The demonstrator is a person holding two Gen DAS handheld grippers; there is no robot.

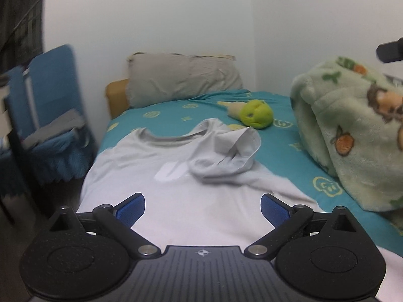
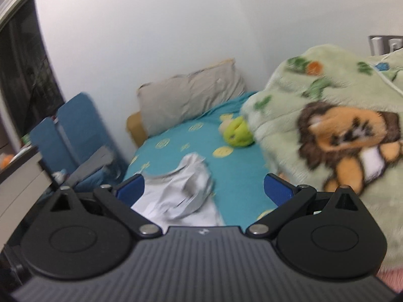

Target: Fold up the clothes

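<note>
A pale grey T-shirt (image 1: 156, 166) lies front-up on the teal bed sheet (image 1: 161, 115), collar toward the pillow, with its right sleeve (image 1: 234, 153) folded inward over the chest. My left gripper (image 1: 202, 207) hovers open above the shirt's lower part, blue pads wide apart, nothing between them. In the right wrist view the same shirt (image 2: 176, 196) shows blurred, just ahead of my right gripper (image 2: 204, 188), which is open and empty over the sheet (image 2: 236, 176).
A grey pillow (image 1: 181, 80) leans at the head of the bed. A green plush toy (image 1: 254, 114) lies beyond the shirt. A rolled green lion-print blanket (image 1: 352, 136) fills the right side. A blue chair (image 1: 50, 105) with folded clothes stands left of the bed.
</note>
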